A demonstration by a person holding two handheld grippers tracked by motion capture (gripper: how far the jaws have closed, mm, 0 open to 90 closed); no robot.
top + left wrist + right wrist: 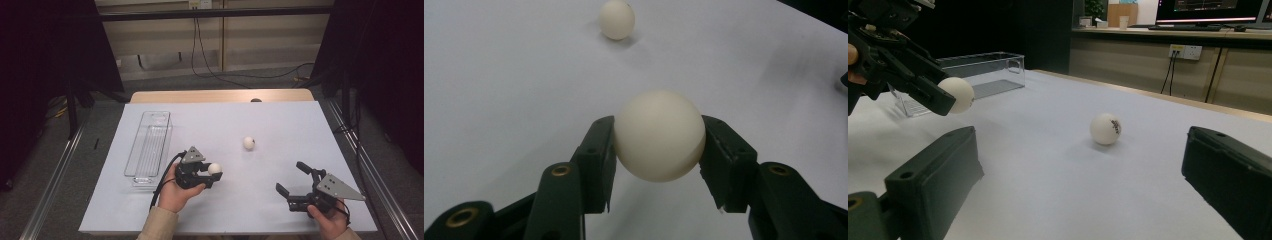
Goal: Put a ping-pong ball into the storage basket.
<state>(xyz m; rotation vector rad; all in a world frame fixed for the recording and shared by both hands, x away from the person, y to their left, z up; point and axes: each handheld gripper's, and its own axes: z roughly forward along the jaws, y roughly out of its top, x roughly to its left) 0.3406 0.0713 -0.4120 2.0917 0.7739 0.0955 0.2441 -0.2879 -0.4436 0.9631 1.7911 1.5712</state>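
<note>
Left gripper (658, 165) fingers clamp 1 light, smooth, slippery ball (659, 135) at its widest middle; right gripper (295, 182) fingers spread apart.

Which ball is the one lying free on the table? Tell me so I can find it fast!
Look at the white table, near its middle, to the right of the clear box. The loose ball sits there alone with a dark mark on it, while the other ball is pinched in the left tongs.
</note>
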